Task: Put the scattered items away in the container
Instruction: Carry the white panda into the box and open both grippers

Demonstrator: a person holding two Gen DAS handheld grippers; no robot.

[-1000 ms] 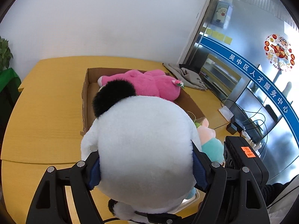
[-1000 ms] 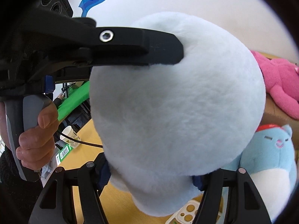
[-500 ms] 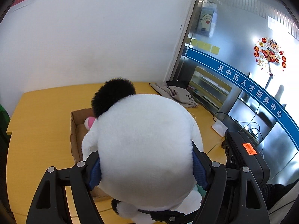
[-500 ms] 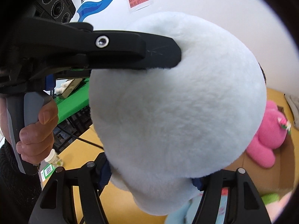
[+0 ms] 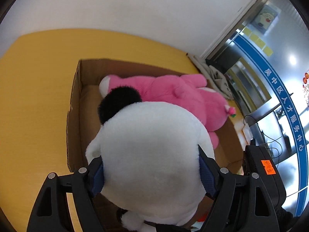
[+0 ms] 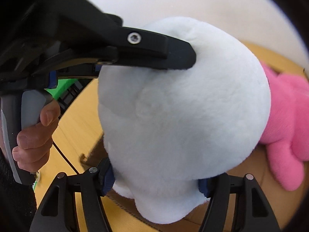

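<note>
A big white plush toy (image 5: pixel 150 154) with a black ear (image 5: pixel 119 102) fills both wrist views. My left gripper (image 5: pixel 151 174) is shut on its round body, blue pads pressed into the fur on both sides. My right gripper (image 6: pixel 155 183) is shut on a lower part of the same white plush toy (image 6: pixel 183 106). One left finger (image 6: pixel 158 48) crosses the top of the toy in the right wrist view. The toy hangs over the open cardboard box (image 5: pixel 76 104), where a pink plush toy (image 5: pixel 179 94) lies along the far side.
The box stands on a yellow table (image 5: pixel 34 89) against a white wall. Grey cloth (image 5: pixel 214 75) lies at the table's far right corner by a glass partition. A hand (image 6: pixel 36 135) holds the left gripper's handle. Cables (image 5: pixel 270 139) run at the right.
Both grippers carried the white plush forward and down over the box. The box and the pink plush now lie right beneath it, much closer than half a second ago.
</note>
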